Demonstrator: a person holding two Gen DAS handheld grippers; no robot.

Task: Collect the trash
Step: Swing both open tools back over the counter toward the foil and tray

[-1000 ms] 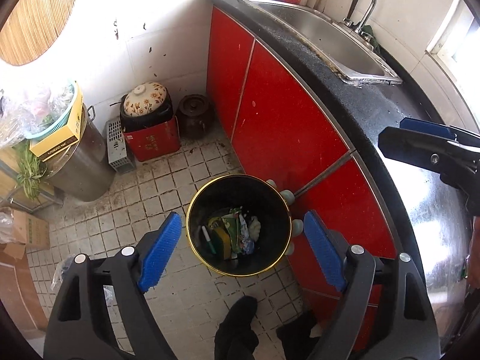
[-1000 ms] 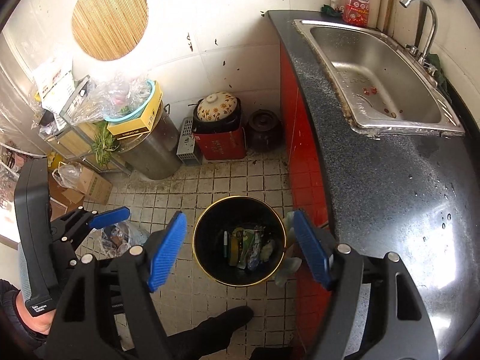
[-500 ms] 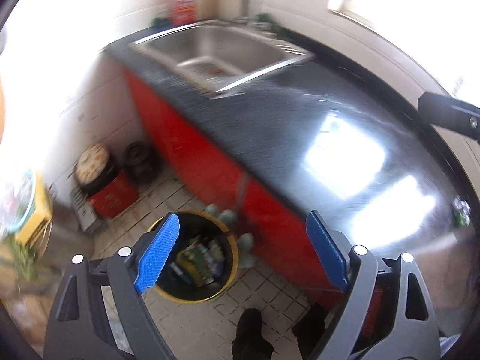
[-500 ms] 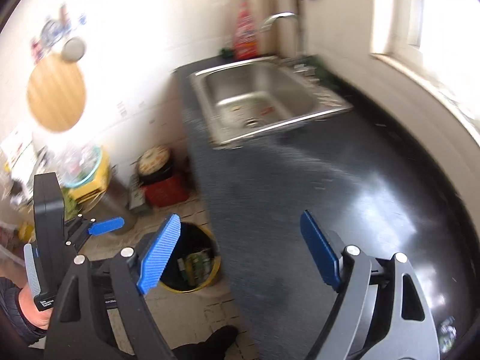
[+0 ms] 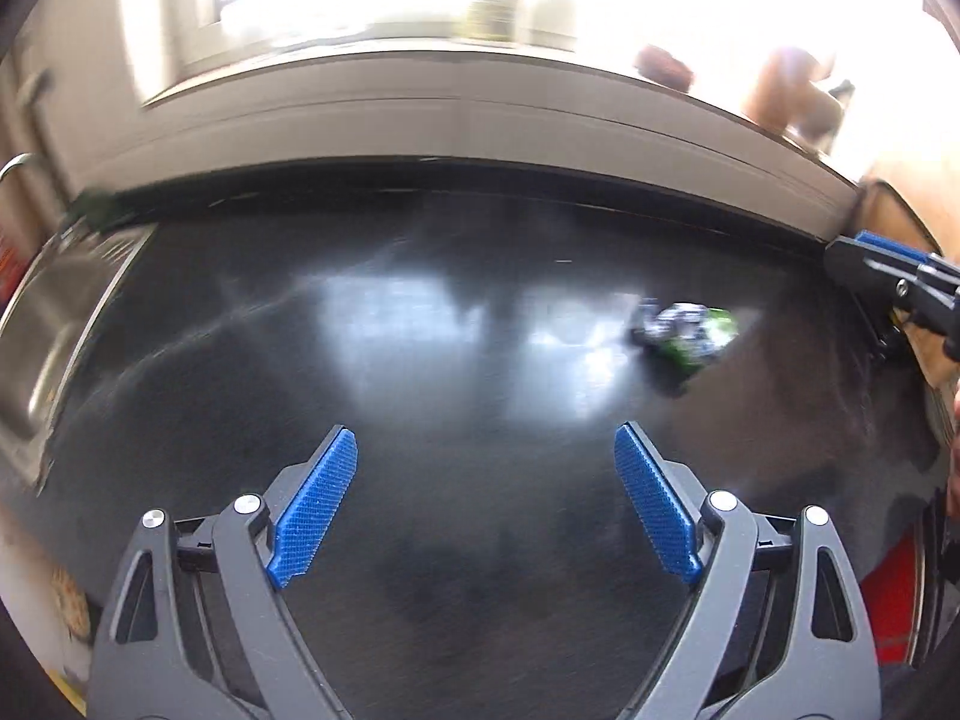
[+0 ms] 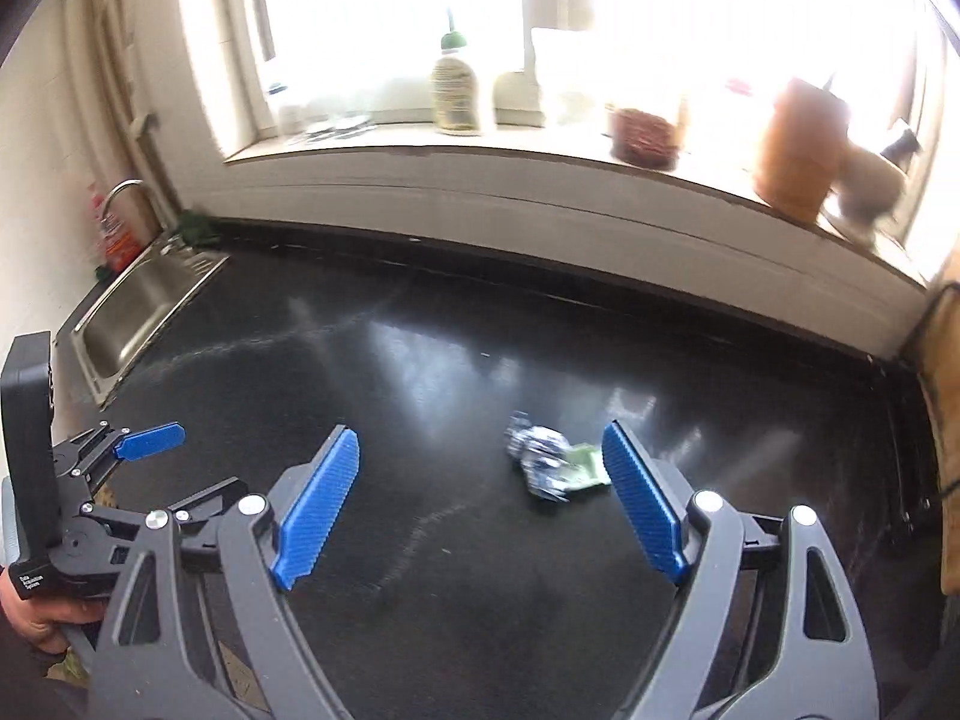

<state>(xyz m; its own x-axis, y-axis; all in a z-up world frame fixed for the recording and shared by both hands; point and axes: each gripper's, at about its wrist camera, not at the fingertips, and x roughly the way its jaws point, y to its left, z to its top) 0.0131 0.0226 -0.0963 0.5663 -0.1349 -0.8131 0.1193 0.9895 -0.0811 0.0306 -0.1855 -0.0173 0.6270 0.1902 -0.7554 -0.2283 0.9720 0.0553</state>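
Glossy black stone countertop point(image 6: 420, 540) is stretching across both views, reflecting bright patches from the window behind it. Lying on that countertop is a crumpled silver-and-green foil wrapper point(image 6: 549, 463), the only loose piece of trash in sight. Its long axis is running roughly from the countertop's back-left toward its front-right in the right wrist view, with the silvery crushed end pointing back toward the sill and the flatter green end pointing toward the right edge of the countertop. In the left wrist view the same wrapper point(image 5: 684, 333) is showing blurred, on the countertop's right half.

The right gripper point(image 6: 480, 504) is hovering over the countertop with its blue-padded fingers spread wide, gripping nothing; the wrapper is sitting between them, close to the right-hand pad but apart from it as far as can be told. The left gripper point(image 5: 480, 507) is likewise hanging above the countertop with its blue pads wide apart and holding nothing, the wrapper lying well beyond its tips and off to the right.

At the countertop's left end a stainless steel sink point(image 6: 135, 312) is sitting sunk into the stone. Along the countertop's back edge a pale window sill point(image 6: 540, 162) is carrying a green-capped plastic bottle point(image 6: 455, 90) and an orange-brown jar point(image 6: 795, 147), both softened by glare.
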